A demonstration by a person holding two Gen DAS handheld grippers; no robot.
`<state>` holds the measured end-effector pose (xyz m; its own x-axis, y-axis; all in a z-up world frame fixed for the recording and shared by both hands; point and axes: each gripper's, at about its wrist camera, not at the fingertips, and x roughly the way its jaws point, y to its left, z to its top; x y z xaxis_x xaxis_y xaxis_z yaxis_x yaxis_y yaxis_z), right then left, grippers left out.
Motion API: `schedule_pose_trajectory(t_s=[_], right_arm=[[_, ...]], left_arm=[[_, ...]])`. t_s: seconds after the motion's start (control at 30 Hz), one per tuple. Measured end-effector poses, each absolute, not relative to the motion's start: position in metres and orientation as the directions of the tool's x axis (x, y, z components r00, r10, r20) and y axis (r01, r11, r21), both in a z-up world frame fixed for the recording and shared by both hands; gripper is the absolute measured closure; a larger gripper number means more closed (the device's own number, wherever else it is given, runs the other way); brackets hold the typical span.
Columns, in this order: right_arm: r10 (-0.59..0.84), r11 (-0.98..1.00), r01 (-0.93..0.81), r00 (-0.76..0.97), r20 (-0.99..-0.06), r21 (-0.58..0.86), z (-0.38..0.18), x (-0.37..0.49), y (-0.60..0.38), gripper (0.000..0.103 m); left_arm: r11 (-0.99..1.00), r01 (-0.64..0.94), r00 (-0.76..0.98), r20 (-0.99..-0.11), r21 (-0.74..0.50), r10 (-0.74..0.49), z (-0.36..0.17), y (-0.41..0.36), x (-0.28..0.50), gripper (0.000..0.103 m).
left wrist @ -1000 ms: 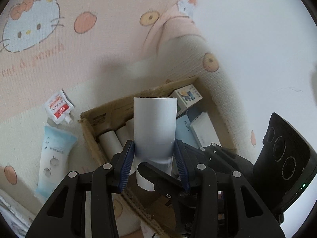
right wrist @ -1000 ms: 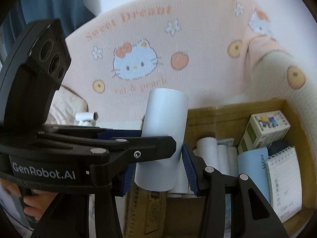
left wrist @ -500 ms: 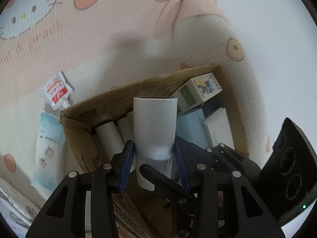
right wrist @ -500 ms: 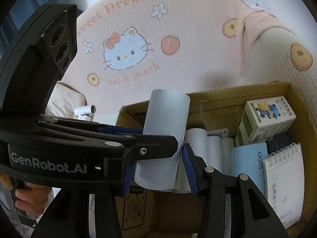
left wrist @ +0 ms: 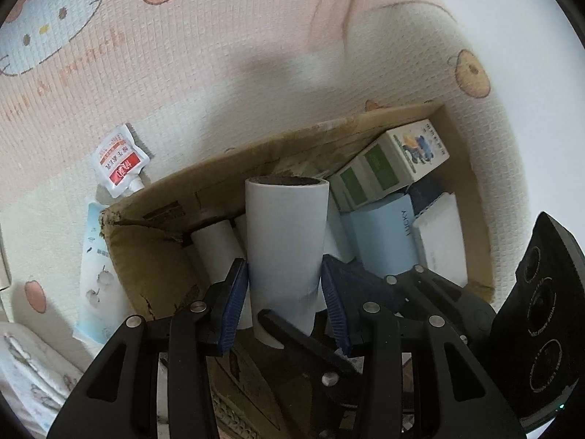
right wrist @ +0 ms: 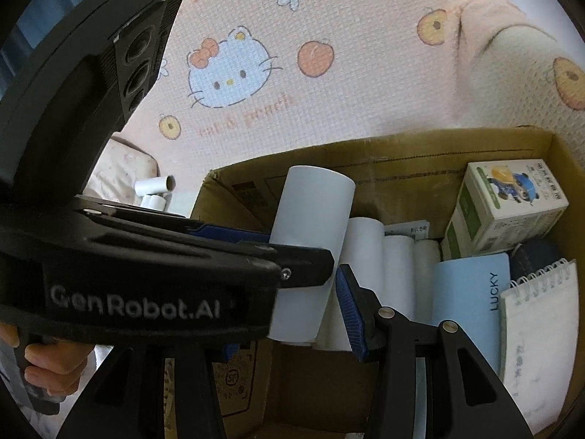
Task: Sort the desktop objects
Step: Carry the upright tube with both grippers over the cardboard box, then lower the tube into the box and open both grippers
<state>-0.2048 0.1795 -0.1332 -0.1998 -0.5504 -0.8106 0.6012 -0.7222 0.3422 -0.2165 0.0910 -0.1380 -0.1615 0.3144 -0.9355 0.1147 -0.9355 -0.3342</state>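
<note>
A matt, smooth paper roll (left wrist: 287, 241) is seen above a cardboard box (left wrist: 157, 274) of rough brown board, torn at one corner. The gripper fingers (left wrist: 373, 347) are of black plastic with a slight sheen, fitted with ribbed blue pads (left wrist: 232, 309) and bright metal screws (left wrist: 198, 306). The blanket (right wrist: 329, 102) is made of waffle-textured printed cloth. A glossy plastic pouch (left wrist: 119, 166) is seen on it.

A pink cartoon-cat blanket (right wrist: 329, 73) spreads beyond the tool, with a patterned cushion (right wrist: 120, 175) to its left.
</note>
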Motion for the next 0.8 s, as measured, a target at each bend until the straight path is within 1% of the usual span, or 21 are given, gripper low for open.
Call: schedule_pose_trajectory(t_s=[0.07,0.2,0.3,0.4,0.43,0.47,0.5,0.57,0.67,0.8], right_arm=[[-0.562,-0.713,0.599,-0.179,-0.808,0.364,-0.135,-0.206,0.179,0.06],[-0.557,-0.713,0.603,-0.177,-0.811,0.358,-0.136,-0.206,0.182,0.064],[-0.546,-0.713,0.602,-0.157,-0.823,0.359,-0.137,-0.206,0.18,0.064],[-0.532,-0.719,0.598,-0.143,-0.835,0.355,-0.141,-0.208,0.178,0.064],[-0.524,-0.722,0.598,-0.144,-0.839,0.349,-0.141,-0.208,0.178,0.064],[-0.512,-0.727,0.6,-0.15,-0.846,0.334,-0.142,-0.207,0.177,0.064],[-0.507,-0.729,0.601,-0.15,-0.849,0.329,-0.142,-0.207,0.177,0.064],[-0.493,-0.731,0.607,-0.151,-0.857,0.313,-0.142,-0.205,0.175,0.064],[-0.478,-0.731,0.615,-0.155,-0.865,0.294,-0.142,-0.202,0.176,0.064],[-0.405,-0.757,0.625,-0.219,-0.888,0.191,-0.139,-0.199,0.174,0.064]], left_arm=[[-0.937,0.122,-0.15,-0.939,-0.328,0.309,-0.139,0.092,-0.218,0.057],[-0.936,0.138,-0.13,-0.943,-0.324,0.307,-0.14,0.091,-0.22,0.058],[-0.936,0.14,-0.132,-0.943,-0.324,0.306,-0.138,0.087,-0.219,0.058],[-0.94,0.108,-0.141,-0.941,-0.322,0.306,-0.137,0.086,-0.219,0.059],[-0.94,0.1,-0.137,-0.94,-0.327,0.313,-0.139,0.086,-0.219,0.063],[-0.937,0.101,-0.128,-0.938,-0.335,0.321,-0.141,0.085,-0.219,0.075],[-0.934,0.11,-0.119,-0.937,-0.341,0.328,-0.144,0.083,-0.219,0.083],[-0.929,0.107,-0.12,-0.932,-0.354,0.342,-0.146,0.081,-0.218,0.089],[-0.936,0.077,-0.153,-0.932,-0.343,0.329,-0.142,0.082,-0.216,0.091],[-0.936,0.021,-0.209,-0.917,-0.351,0.339,-0.133,0.084,-0.214,0.091]])
